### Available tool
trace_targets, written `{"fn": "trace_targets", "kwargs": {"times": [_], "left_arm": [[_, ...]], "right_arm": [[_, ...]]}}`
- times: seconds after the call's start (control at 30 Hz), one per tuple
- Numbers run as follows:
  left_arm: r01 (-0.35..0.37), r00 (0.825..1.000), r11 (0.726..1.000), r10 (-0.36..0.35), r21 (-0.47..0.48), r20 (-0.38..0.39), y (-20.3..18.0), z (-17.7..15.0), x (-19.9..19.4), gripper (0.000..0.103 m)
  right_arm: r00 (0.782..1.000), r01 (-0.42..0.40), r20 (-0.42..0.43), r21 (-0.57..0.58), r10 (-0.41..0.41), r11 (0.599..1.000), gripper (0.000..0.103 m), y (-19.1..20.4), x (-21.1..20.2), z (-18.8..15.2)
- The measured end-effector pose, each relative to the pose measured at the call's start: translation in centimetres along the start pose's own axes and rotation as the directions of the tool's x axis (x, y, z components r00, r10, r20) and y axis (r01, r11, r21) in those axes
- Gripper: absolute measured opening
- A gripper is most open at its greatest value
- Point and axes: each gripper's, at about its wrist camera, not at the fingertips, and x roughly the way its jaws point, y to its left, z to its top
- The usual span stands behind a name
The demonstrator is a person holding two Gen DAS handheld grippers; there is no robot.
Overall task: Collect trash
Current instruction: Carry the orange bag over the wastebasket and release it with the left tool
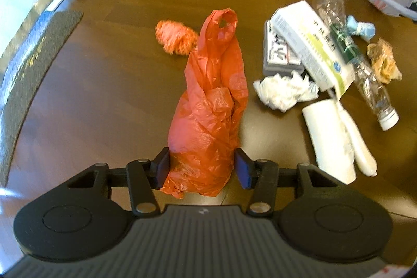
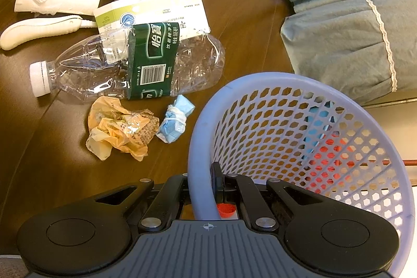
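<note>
Left wrist view looks steeply down along the left gripper (image 1: 202,168), whose two pads press the lower end of an orange plastic bag (image 1: 211,106) from either side, pinching it; the bag stretches away over the dark wooden floor (image 1: 104,95). Beyond it lies an orange crumpled scrap (image 1: 176,37), and to the right a heap of trash: a white tissue wad (image 1: 284,90), a paper roll (image 1: 328,137), a long white carton (image 1: 310,43) and a crushed clear bottle (image 1: 365,69).

Right wrist view shows the right gripper (image 2: 206,186) pressed together on the near rim of a lavender mesh basket (image 2: 299,85); its left pad is hidden behind the rim. A yellow wrapper (image 2: 117,129) and a blue bundle (image 2: 174,124) lie just beside the basket. Blue-grey bedding (image 2: 351,43) fills the far right. Coloured shapes show through the basket mesh, too unclear to name.
</note>
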Motion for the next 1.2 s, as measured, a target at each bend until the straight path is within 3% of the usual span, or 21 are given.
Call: {"fn": "trace_targets", "kwargs": {"times": [0.3,0.67,0.93,1.2], "left_arm": [[0.001,0.996,0.994,-0.011,0.110,0.094,-2.1,4.6,-2.7,0.047],[0.053,0.975,0.956,-0.112,0.289,0.192,-6.6,10.9,-6.2,0.047],[0.094,0.943,0.895,-0.220,0.435,0.251,-11.8,15.8,-8.2,0.047],[0.105,0.894,0.806,-0.333,0.583,0.300,-18.3,20.3,-10.6,0.047]], "right_arm": [[1.000,-0.003,-0.002,0.000,0.003,1.000,0.000,0.0,0.0,0.0],[1.000,-0.009,0.000,0.008,0.009,1.000,0.000,0.0,0.0,0.0],[1.000,-0.010,0.003,0.019,0.010,1.000,0.000,-0.2,-0.1,0.0],[1.000,-0.011,0.011,0.036,0.011,0.999,0.000,-0.5,-0.1,-0.2]]}}
